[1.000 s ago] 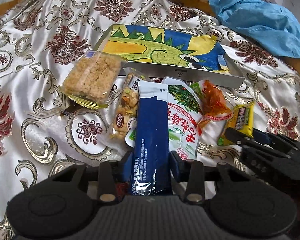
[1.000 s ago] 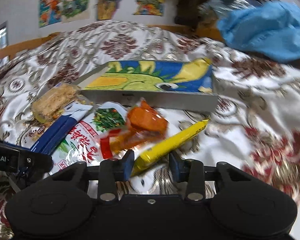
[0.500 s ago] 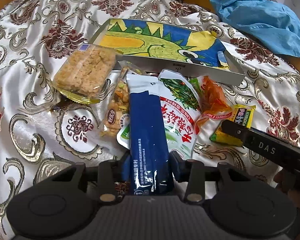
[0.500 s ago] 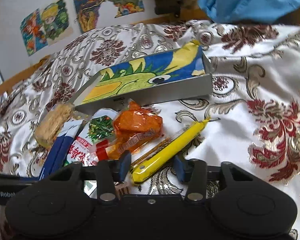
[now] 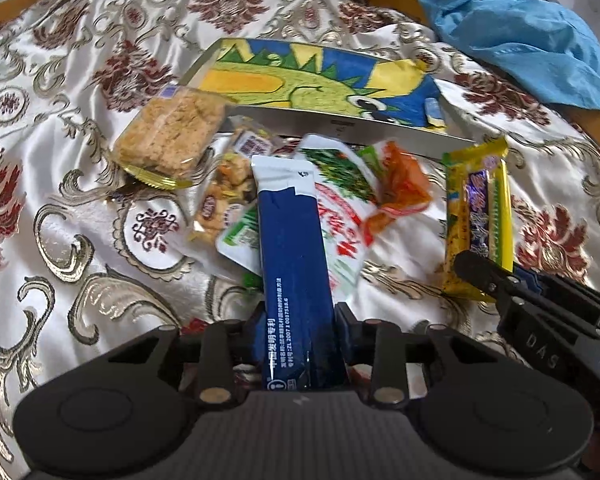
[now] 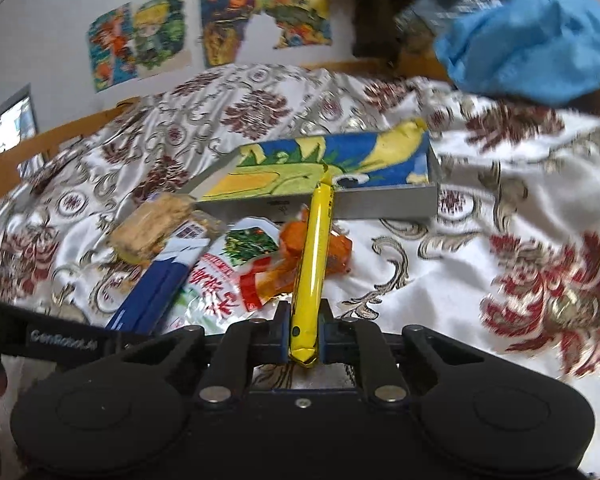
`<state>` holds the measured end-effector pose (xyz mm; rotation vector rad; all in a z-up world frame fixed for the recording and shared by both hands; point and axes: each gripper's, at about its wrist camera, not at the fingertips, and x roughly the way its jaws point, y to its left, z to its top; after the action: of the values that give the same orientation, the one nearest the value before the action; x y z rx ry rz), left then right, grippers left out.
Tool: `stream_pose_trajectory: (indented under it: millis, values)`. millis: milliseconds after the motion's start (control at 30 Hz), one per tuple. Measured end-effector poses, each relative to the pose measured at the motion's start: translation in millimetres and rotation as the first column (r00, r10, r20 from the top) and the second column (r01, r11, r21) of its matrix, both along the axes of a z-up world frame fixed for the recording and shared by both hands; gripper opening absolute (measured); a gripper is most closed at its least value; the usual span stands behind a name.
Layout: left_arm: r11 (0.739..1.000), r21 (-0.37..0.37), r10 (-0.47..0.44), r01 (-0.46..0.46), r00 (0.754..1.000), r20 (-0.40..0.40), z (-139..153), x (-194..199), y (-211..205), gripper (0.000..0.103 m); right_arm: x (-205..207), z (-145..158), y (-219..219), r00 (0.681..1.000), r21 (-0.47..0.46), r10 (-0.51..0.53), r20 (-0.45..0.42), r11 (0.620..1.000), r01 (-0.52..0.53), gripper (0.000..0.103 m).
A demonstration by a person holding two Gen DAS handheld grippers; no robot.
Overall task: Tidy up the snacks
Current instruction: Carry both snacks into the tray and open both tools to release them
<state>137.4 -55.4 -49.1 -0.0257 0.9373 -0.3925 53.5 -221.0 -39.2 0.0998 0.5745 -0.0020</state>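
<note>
My left gripper (image 5: 300, 316) is shut on a long dark blue packet (image 5: 294, 256) and holds it above the snack pile. My right gripper (image 6: 306, 324) is shut on a yellow snack bar (image 6: 313, 256), lifted edge-on and pointing at the tray; the bar also shows in the left wrist view (image 5: 478, 216). A shallow grey tray with a dinosaur drawing (image 5: 380, 130) lies behind the pile. On the cloth lie a rice-crisp pack (image 5: 168, 136), a nut packet (image 5: 220, 200), a green-and-white pouch (image 5: 340, 220) and an orange packet (image 5: 400, 188).
A patterned satin cloth (image 5: 80, 200) covers the surface. A blue garment (image 5: 520, 36) lies at the back right. A wooden edge (image 6: 60, 136) borders the far side. Posters hang on the wall (image 6: 220, 24).
My right gripper closed on the yellow bar and lifted it off the cloth, turning it upright toward the tray. My left gripper still holds the blue packet, slightly raised.
</note>
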Motion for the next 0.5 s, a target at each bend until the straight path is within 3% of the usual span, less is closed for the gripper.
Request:
stream_pose_trajectory:
  millis: [167,500]
  values:
    - [1.0,0.013,-0.021,0.02,0.998,0.061,11,-15,-8,0.037,-18,12,4,0.999,-0.067,0.009,0.05,0.998,-0.005,0.013]
    - [1.0,-0.014,-0.007,0.009,0.99,0.14,42,-11,-17,0.037,-24,35,-5,0.991,-0.05,-0.002,0.131,0.999,0.009,0.013]
